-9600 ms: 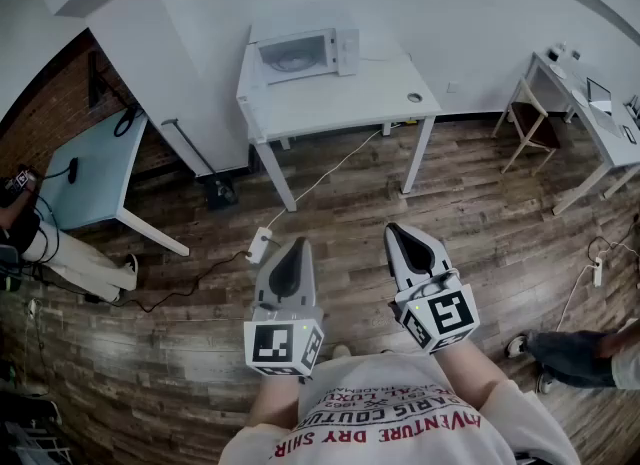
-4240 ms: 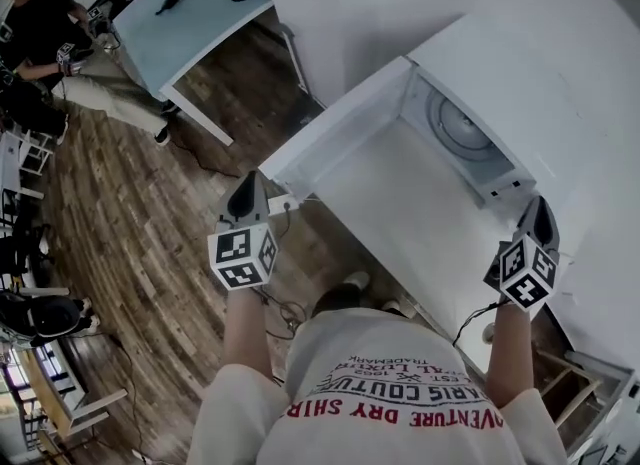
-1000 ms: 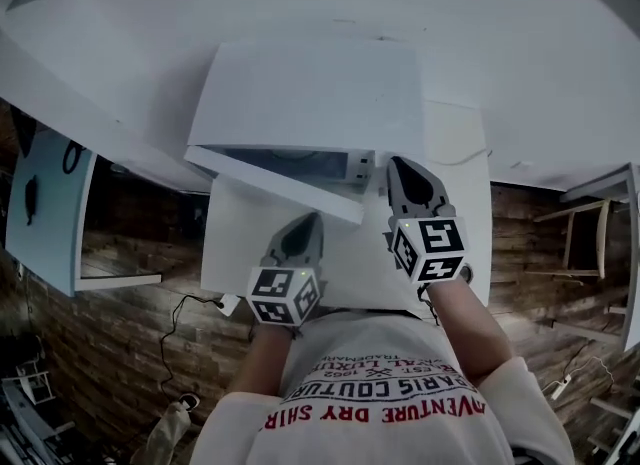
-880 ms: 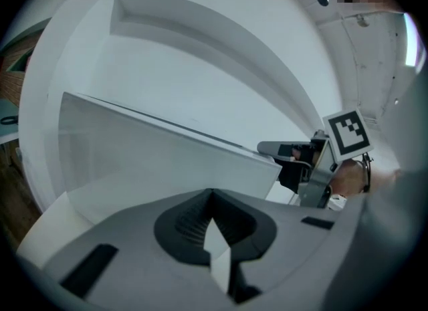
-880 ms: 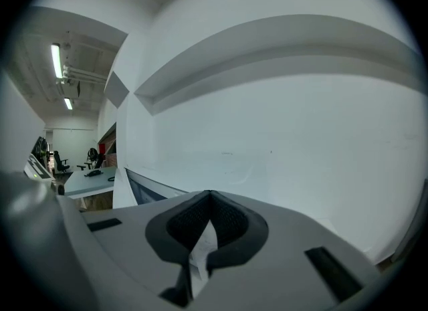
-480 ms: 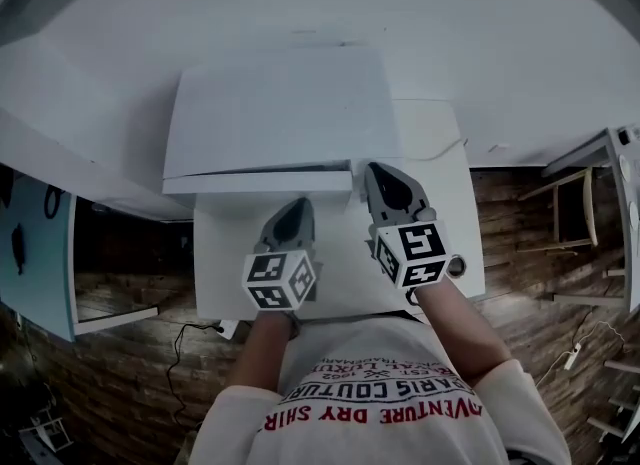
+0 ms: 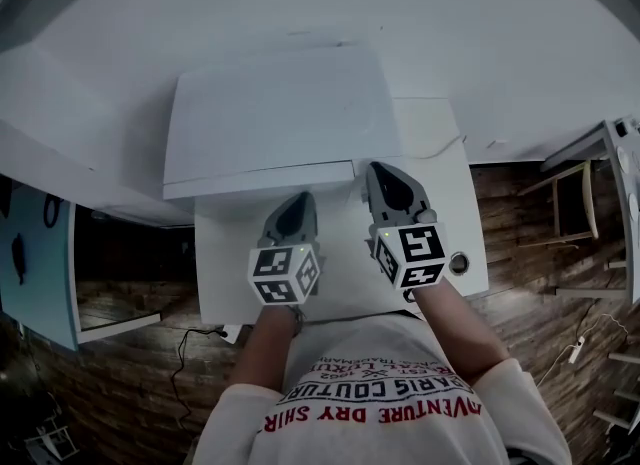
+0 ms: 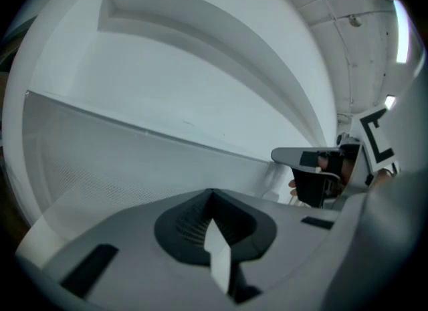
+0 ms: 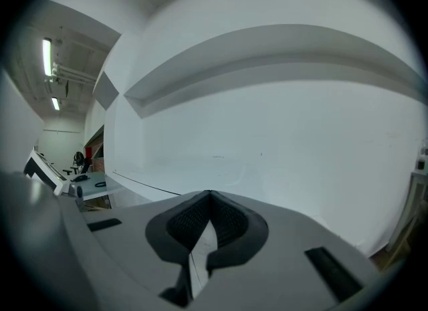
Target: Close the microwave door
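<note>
Seen from the head view, the white microwave (image 7: 272, 103) stood at the far side of a white table (image 7: 232, 278), its back toward a white wall. The microwave door (image 7: 258, 177) appeared shut flush against the body, although from so steeply above only its thin top edge showed. The left gripper (image 7: 297, 199) pointed at the middle of the door, its tip just beside the door face; whether they touched could not be told. In the left gripper view its fingers were pressed together with nothing between them, and the door's dotted mesh window filled the lower left of that view. The right gripper (image 7: 384, 169) lay near the right end of the microwave's front, and in the right gripper view its fingers were likewise together and empty, facing a plain white surface. A small round fitting (image 7: 458, 263) sat in the tabletop to the right, near the right gripper's marker cube (image 7: 412, 256). A wooden floor (image 7: 130, 393) surrounded the table.
</note>
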